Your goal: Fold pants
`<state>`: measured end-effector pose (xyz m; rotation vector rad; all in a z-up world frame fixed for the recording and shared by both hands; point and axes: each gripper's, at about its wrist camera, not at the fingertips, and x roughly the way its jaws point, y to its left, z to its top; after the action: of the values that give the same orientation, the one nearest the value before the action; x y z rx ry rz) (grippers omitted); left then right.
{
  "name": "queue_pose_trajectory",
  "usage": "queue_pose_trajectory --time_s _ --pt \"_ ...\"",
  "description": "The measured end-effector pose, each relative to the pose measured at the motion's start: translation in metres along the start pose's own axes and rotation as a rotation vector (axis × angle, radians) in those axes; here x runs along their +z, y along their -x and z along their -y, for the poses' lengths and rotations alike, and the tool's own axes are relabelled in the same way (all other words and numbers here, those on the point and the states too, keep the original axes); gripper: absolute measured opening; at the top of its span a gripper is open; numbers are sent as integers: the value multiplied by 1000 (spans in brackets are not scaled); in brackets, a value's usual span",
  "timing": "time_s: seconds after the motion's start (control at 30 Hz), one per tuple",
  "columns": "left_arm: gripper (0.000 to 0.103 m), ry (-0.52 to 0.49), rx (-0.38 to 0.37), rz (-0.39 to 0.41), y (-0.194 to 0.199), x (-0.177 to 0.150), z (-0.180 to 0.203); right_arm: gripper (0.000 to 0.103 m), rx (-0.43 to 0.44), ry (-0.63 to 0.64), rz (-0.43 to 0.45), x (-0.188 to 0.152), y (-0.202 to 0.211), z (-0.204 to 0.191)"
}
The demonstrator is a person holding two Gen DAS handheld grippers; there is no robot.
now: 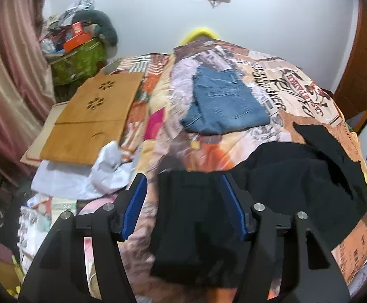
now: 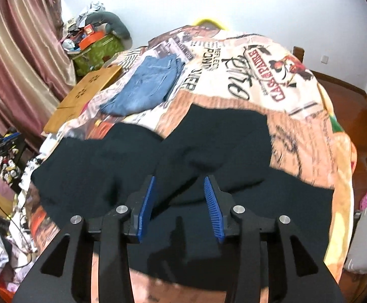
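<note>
Black pants (image 1: 297, 176) lie crumpled on the patterned bedspread (image 1: 221, 58); they also show in the right wrist view (image 2: 208, 146). My left gripper (image 1: 182, 184) is open, its blue pads either side of one black leg end that runs toward the camera. My right gripper (image 2: 179, 184) is open just above a raised fold of the black pants, nothing between the pads. Folded blue jeans (image 1: 223, 103) lie further up the bed, also in the right wrist view (image 2: 145, 85).
A wooden lap tray (image 1: 92, 116) lies at the bed's left side, with white cloth (image 1: 87, 174) below it. A cluttered green box (image 1: 79, 60) stands by the pink curtain (image 1: 6, 80). A wooden door (image 1: 365, 58) is at right.
</note>
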<state>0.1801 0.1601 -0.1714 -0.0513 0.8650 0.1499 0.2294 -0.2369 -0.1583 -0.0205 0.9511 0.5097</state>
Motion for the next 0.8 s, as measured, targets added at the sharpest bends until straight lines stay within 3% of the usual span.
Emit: queue_pose_trajectory --time_s 0.2,0.47,0.8 --pt "67 -16 -48 -35 -39 28 32 37 -9 -26 -6 36 -26 19" --pt "69 -29 -56 -101 -98 52 64 37 -21 8 -83 75 -93 21" --pt "70 -45 -41 -181 -148 49 72 37 18 59 -235 96 -184 15"
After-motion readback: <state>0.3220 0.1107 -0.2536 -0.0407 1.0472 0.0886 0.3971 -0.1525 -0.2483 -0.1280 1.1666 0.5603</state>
